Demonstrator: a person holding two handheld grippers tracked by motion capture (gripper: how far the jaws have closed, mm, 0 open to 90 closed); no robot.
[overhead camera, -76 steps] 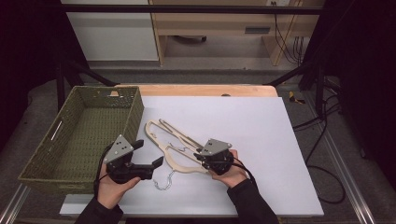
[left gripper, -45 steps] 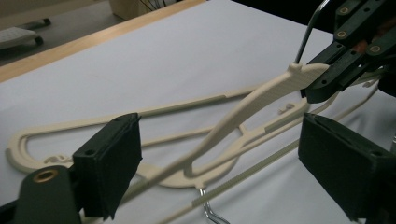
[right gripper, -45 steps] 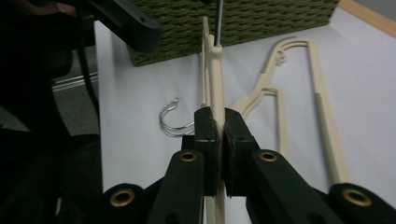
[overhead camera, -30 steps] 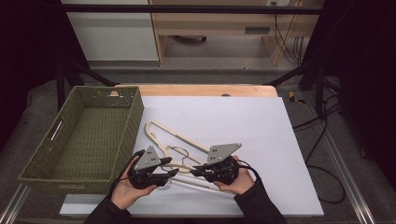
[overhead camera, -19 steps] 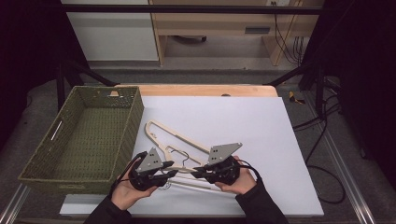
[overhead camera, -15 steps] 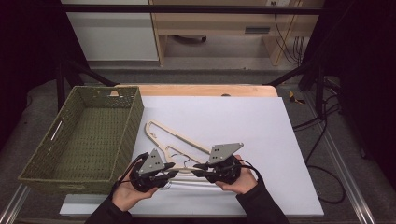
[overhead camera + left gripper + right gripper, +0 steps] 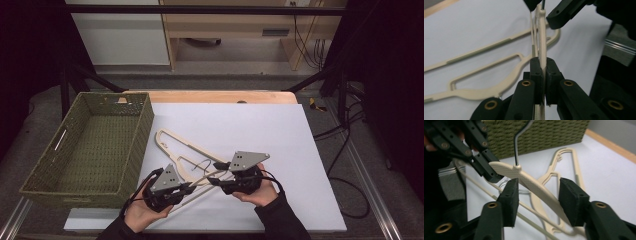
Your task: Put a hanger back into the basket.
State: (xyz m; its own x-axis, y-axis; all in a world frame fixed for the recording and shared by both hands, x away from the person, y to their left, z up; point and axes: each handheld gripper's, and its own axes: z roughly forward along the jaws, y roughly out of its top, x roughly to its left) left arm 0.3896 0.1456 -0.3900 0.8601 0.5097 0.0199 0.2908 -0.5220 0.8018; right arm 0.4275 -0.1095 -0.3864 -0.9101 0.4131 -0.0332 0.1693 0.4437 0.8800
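Now we have two cream hangers near the desk's front edge, left of its middle. Our left gripper (image 7: 186,188) is clamped on the raised hanger (image 7: 542,47): in the left gripper view its jaws press from both sides on the thin edge of that hanger's arm, with no gap to either side. Our right gripper (image 7: 215,180) is released. In the right gripper view its jaws stand wide apart with the same hanger's shoulder (image 7: 529,180) passing between them; the left jaw seems to touch it, while the right jaw is clear of it. The hanger's metal hook (image 7: 520,143) rises from the neck just beyond those jaws, and the left gripper's jaw tips (image 7: 489,171) grip the hanger arm just to the left of the neck.

The second hanger (image 7: 172,141) lies flat on the white desk (image 7: 280,130) behind the grippers, its far end close to the basket (image 7: 95,145). In the high view the raised hanger (image 7: 200,182) runs between our two hands, and its hook (image 7: 202,165) curls above it. The green woven basket sits at the desk's left edge, just beside the flat hanger.
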